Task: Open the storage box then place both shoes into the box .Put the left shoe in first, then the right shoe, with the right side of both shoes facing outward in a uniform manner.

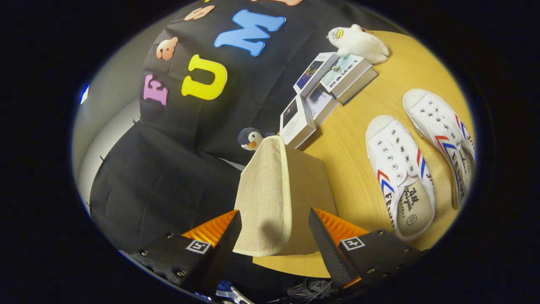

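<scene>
The gripper (274, 236) was open wide, and its two fingers stood on either side of the storage box (278, 194) without a clear touch; whether one finger brushed the box I could not tell. The box was a beige fabric one and it stood on the wooden table (354, 139) just between and ahead of the fingers. Its lid panel (263, 198) was up on edge, facing the camera. What lay inside the box was hidden.

To the right of the box, apart from it, two white shoes (400, 177) with red and blue stripes lay side by side. Their long axes ran away from the gripper, toes far and heels near.

Beyond the box stood a small penguin toy (251, 138), then a pile of books (325, 90), and a white plush toy (358, 42) rested on the farthest books.
</scene>
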A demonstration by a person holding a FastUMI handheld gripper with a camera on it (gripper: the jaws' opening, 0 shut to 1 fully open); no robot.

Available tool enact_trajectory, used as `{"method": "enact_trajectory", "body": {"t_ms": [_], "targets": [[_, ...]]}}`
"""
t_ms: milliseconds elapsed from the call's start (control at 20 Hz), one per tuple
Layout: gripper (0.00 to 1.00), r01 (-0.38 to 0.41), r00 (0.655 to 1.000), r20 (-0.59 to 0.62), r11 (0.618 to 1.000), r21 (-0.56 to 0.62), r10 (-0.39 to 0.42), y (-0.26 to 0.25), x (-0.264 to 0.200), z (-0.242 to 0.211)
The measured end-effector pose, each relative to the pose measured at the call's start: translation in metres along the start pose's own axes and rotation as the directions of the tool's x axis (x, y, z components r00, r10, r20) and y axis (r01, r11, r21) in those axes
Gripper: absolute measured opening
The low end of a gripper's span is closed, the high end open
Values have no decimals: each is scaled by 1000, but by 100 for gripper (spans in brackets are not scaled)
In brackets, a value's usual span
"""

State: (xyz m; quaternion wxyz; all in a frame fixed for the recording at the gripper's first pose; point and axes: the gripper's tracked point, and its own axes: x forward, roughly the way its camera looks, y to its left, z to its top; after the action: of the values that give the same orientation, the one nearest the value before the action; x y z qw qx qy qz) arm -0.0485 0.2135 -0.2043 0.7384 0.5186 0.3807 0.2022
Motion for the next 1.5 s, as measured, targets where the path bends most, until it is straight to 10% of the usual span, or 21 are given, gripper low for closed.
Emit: {"method": "enact_trajectory", "body": {"t_ms": [300,500,650,800,1500], "targets": [[95,-34,998,-49,993,114,40,1,6,-12],[77,-42,995,-85,988,152,55,3,6,-21],[28,-21,995,-91,987,162,36,1,5,-18],[2,-40,998,-41,987,155,47,9,3,-4],[1,-165,983,-103,974,-158,150,145,-5,-6]]}}
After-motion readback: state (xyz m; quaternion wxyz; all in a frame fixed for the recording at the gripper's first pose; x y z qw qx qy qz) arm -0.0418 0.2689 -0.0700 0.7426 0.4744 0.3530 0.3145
